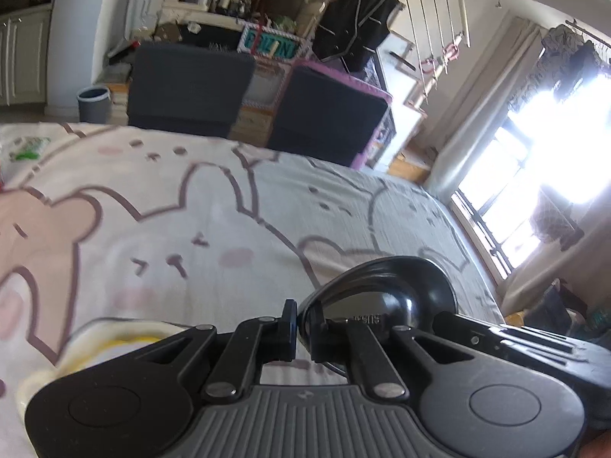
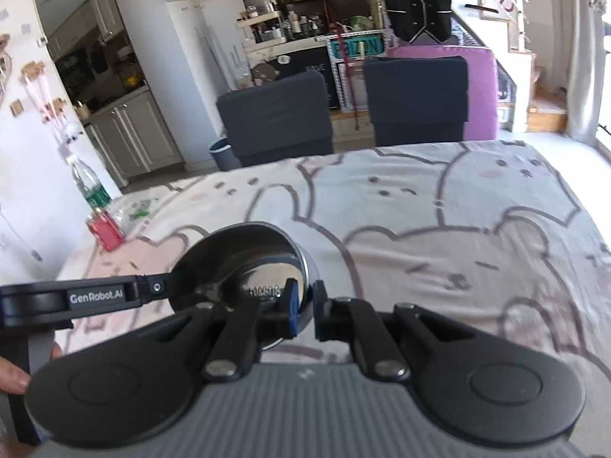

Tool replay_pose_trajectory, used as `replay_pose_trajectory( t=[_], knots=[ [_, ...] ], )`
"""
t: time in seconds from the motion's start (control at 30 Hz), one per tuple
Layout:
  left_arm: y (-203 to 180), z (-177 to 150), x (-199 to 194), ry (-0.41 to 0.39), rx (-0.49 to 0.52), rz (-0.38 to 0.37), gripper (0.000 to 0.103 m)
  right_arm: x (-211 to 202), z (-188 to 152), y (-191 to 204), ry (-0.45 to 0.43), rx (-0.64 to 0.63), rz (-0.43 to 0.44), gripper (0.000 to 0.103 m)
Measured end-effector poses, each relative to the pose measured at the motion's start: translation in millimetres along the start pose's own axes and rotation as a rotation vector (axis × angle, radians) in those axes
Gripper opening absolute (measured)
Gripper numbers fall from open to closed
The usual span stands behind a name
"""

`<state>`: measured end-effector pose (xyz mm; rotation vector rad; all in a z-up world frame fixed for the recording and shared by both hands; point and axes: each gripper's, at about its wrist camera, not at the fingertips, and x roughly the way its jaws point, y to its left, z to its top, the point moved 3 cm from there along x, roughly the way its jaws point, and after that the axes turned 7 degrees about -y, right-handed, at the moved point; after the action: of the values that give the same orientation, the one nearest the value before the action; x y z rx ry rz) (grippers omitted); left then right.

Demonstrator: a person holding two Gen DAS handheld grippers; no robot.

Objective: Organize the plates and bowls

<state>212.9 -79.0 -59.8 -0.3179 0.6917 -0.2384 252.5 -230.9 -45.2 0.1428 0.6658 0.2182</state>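
- One round, shiny stainless-steel bowl (image 2: 252,267) is held above the table, with both grippers clamped on its rim from opposite sides.
- The right gripper (image 2: 303,311) has its jaws pinched almost closed on the bowl's near-right rim: the blue-padded finger sits inside the bowl and the other finger against its outer wall.
- The left gripper (image 1: 303,330) is likewise nearly closed on the rim, which passes up between its two fingers; here the bowl (image 1: 389,294) looks dark and mirror-like.
- Only the right wrist view shows the bowl's flat bottom with stamped lettering, too blurred to read, and the left gripper's black body (image 2: 65,299) reaching in from the left with a white printed label.
- That view alone shows part of the person's hand (image 2: 13,376) at the lower-left edge.
- The table is covered by one pale cloth printed with cartoon bears (image 2: 439,229).
- Only the right wrist view shows a clear plastic bottle with a green label (image 2: 89,185) and a small red container (image 2: 105,231) near the table's left edge.
- Two dark grey chair backs (image 2: 278,114) stand behind the table, in both views.
- One grey waste bin (image 2: 220,152) stands on the floor beside the left chair.
- Only the left wrist view shows the bright window (image 1: 542,168) with pale curtains.
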Motion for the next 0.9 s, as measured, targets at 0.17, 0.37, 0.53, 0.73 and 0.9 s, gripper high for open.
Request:
replay_pose_trajectory(
  t=[0.17, 0.37, 0.53, 0.73, 0.9],
  knots=[
    [-9, -11, 10, 0.026, 0.001, -0.026, 0.006, 3, -5, -19, 0.003, 0.047, -0.015, 0.009],
    [-22, -27, 23, 0.078, 0.035, -0.03, 0.006, -1, -13, -30, 0.001, 0.031, -0.053, 0.009],
    [-32, -41, 31, 0.117, 0.06, -0.043, 0.006, -6, -20, -41, 0.018, 0.029, -0.07, 0.008],
    [-43, -56, 39, 0.162, 0.077, -0.066, 0.007, -12, -27, -54, 0.039, 0.032, -0.096, 0.007],
    [-53, -69, 46, 0.186, 0.11, -0.065, 0.008, -12, -32, -61, 0.065, 0.023, -0.119, 0.007]
  ],
)
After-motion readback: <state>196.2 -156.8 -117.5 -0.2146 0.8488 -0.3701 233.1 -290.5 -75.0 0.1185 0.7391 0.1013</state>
